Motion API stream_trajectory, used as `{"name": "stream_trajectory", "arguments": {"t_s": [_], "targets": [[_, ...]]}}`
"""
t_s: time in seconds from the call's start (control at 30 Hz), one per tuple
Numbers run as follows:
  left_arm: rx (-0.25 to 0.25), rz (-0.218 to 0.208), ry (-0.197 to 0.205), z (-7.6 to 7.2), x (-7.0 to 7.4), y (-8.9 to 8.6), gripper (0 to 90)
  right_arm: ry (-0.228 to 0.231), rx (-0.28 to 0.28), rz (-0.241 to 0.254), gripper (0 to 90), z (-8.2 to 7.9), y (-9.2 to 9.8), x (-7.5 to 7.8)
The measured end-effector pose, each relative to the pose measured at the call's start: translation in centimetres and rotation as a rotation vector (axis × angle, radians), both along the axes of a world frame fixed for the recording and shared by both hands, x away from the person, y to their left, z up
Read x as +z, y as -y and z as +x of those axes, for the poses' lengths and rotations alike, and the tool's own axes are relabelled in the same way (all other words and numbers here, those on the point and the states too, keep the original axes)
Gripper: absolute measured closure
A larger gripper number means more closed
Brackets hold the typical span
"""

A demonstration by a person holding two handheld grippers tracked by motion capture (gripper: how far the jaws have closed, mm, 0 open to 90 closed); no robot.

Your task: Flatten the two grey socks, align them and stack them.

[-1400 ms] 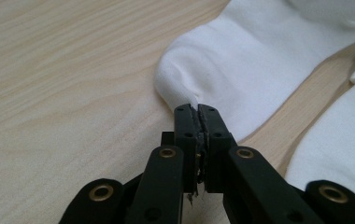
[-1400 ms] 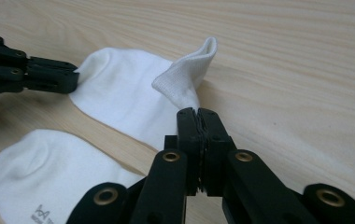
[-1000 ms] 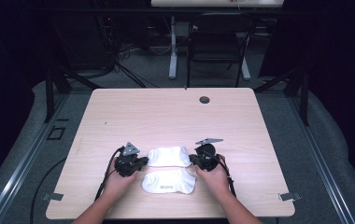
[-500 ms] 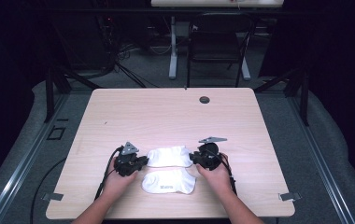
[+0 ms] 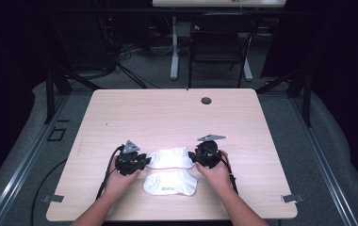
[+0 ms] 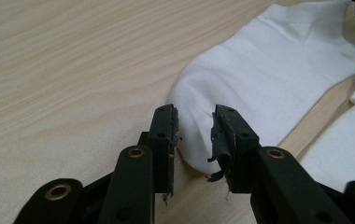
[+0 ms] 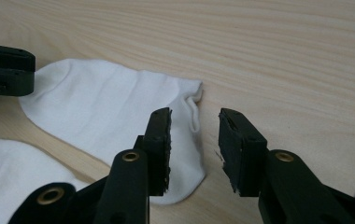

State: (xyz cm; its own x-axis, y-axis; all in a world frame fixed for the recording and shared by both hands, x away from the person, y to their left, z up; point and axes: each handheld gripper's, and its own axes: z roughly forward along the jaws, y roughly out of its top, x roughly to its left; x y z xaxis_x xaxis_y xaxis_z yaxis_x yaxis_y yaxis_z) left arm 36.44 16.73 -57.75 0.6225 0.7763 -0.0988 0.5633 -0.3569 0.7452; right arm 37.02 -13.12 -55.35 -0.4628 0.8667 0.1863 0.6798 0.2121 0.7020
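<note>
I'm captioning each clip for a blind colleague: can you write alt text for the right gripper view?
The right gripper, its black jaws open, sits at the cuff end of a white sock lying flat on a light wooden table. The left gripper meets the sock's far end, and part of a second white sock lies beside it.

Premises present as a laboratory or recording studio rather than a home. A single light wooden table (image 5: 177,117) with a cable grommet (image 5: 206,100) stands on grey carpet (image 5: 304,127), enclosed by black curtains (image 5: 342,56) and dark metal frame struts (image 5: 50,89), with floor rails (image 5: 17,179) along both sides. Behind it, loose cables (image 5: 125,66) trail over the floor near a black chair (image 5: 219,52) and the white leg of a second desk (image 5: 174,47).
</note>
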Motion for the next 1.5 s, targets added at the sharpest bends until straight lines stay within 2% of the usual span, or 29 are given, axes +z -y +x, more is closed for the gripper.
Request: {"name": "stream_trajectory", "arguments": {"t_s": [0.3, 0.67, 0.9, 1.17, 1.5], "targets": [[-0.019, 0.022, -0.016, 0.1, -0.4, 0.3, 71.2, -0.026, -0.009, -0.017, 64.8, 0.7, -0.2, -1.0], [-0.042, 0.020, -0.011, 0.0, -0.5, 0.5, 84.5, -0.071, 0.014, -0.028, 83.2, 0.9, -0.3, -1.6], [-0.046, 0.010, -0.018, 0.1, -0.5, 0.3, 86.9, -0.089, 0.010, -0.032, 86.3, 1.0, -0.1, -1.9], [-0.035, -0.002, -0.034, 0.1, -0.4, 0.0, 87.4, -0.090, 0.018, -0.013, 86.6, 0.7, 0.2, -1.8], [-0.029, -0.042, -0.020, -0.1, 0.5, -0.4, 87.4, -0.050, 0.038, 0.026, 86.6, 0.3, 0.1, -0.4]]}}
